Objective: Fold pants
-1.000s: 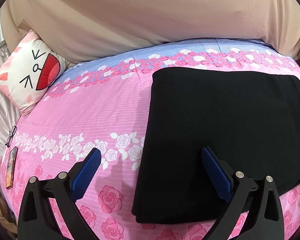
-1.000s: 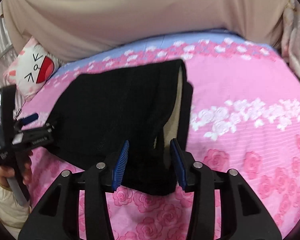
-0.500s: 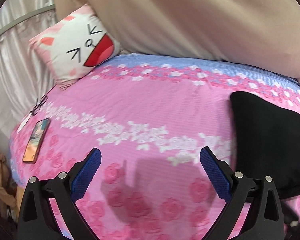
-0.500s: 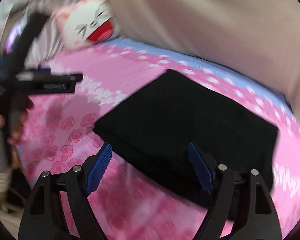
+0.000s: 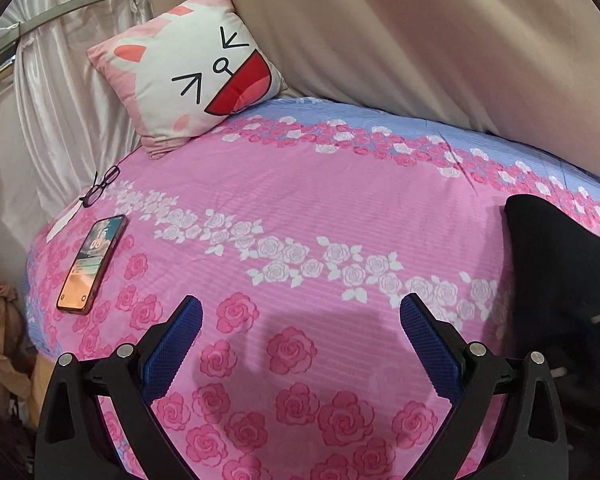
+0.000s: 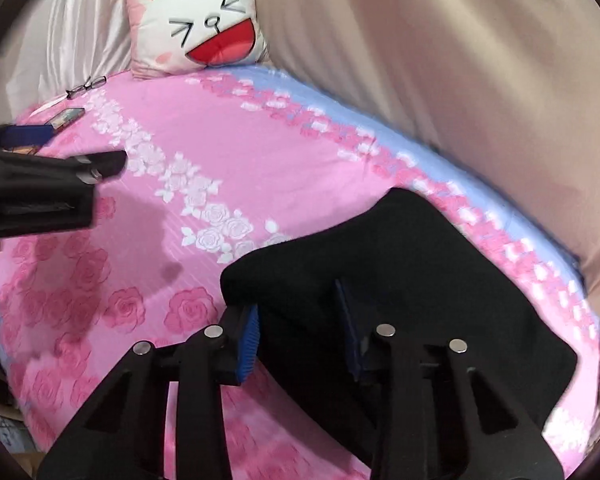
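Black pants (image 6: 400,264). Pink bedsheet (image 5: 300,200), rose print, white-rose band, blue stripe. White-pink pillow (image 5: 192,76), cartoon face, red mouth. Black tools, blue pads (image 5: 172,354).

The left wrist view looks forward between its fingers, low over the bed (image 5: 300,184), facing the pillow (image 5: 188,80); the right wrist view sits further right, close above the pants (image 6: 400,264). Both share pillow, phone (image 5: 90,264), glasses (image 5: 100,188) and pants.
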A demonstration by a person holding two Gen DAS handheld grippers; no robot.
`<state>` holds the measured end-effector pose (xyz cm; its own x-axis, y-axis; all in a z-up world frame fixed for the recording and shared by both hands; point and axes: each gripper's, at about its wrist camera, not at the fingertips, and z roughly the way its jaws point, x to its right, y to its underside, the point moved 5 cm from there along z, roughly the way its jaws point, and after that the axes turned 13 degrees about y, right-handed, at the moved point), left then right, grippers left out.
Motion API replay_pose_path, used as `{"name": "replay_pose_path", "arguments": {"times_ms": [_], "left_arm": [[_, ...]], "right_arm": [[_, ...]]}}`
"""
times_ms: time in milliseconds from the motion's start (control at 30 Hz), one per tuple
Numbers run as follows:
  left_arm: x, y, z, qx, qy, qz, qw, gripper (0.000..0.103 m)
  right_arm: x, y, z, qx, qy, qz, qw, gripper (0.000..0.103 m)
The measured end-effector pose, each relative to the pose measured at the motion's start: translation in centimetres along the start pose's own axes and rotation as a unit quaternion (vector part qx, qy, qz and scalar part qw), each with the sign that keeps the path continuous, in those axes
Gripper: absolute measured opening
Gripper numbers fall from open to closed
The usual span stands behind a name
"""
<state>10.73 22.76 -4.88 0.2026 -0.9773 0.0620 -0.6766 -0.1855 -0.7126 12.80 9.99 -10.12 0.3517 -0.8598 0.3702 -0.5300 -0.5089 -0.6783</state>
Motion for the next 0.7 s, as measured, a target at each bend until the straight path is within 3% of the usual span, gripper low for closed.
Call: {"name": "replay_pose_path", "arguments": {"times_ms": [100, 133, 167, 200, 233, 367, 467, 567, 700], "left_arm": [[0.4, -0.4, 0.3, 0.001, -0.001, 0.005, 1.0000, 0.098], [0.5, -0.5, 0.4, 0.000, 0.001, 0.007, 1.0000, 0.098], [0.6, -0.6, 0.6, -0.003, 0.006, 0.006, 1.0000, 0.098], [0.7, -0.6, 0.6, -0.005, 0.019, 0.003, 0.9998, 0.098], [0.9, -0.6, 0.7, -0.009, 0.037, -0.002, 0.9993, 0.098], [3.4, 0.4, 2.1, -0.054, 0.151, -0.035, 0.9865, 0.098], [6.0, 1.6, 3.8, -0.099, 0.208, -0.051, 0.9717, 0.098], [8.6, 2.5, 5.0, -0.119, 0.232, -0.055, 0.9640, 0.098], [10.8, 3.3, 6.8, -0.140, 0.216, -0.043, 0.9653, 0.098]], "right_arm": [[-1.0, 0.5, -1.5, 0.034, 0.035, -0.036, 0.998, 0.040], [-0.4, 0.9, -2.9, 0.042, 0.020, -0.028, 0.999, 0.046], [0.6, 1.3, -4.3, 0.051, 0.002, -0.008, 0.999, 0.055], [2.4, 2.0, -5.9, 0.062, -0.003, 0.023, 0.998, 0.073], [5.4, 3.4, -8.0, 0.070, 0.002, 0.064, 0.995, 0.081], [15.9, 11.0, -11.7, 0.040, 0.051, 0.190, 0.980, 0.081], [20.9, 18.0, -11.5, -0.033, 0.088, 0.245, 0.965, 0.078], [21.3, 21.3, -9.8, -0.072, 0.061, 0.275, 0.957, 0.069], [20.4, 21.0, -8.0, -0.073, 0.041, 0.268, 0.960, 0.059]]}}
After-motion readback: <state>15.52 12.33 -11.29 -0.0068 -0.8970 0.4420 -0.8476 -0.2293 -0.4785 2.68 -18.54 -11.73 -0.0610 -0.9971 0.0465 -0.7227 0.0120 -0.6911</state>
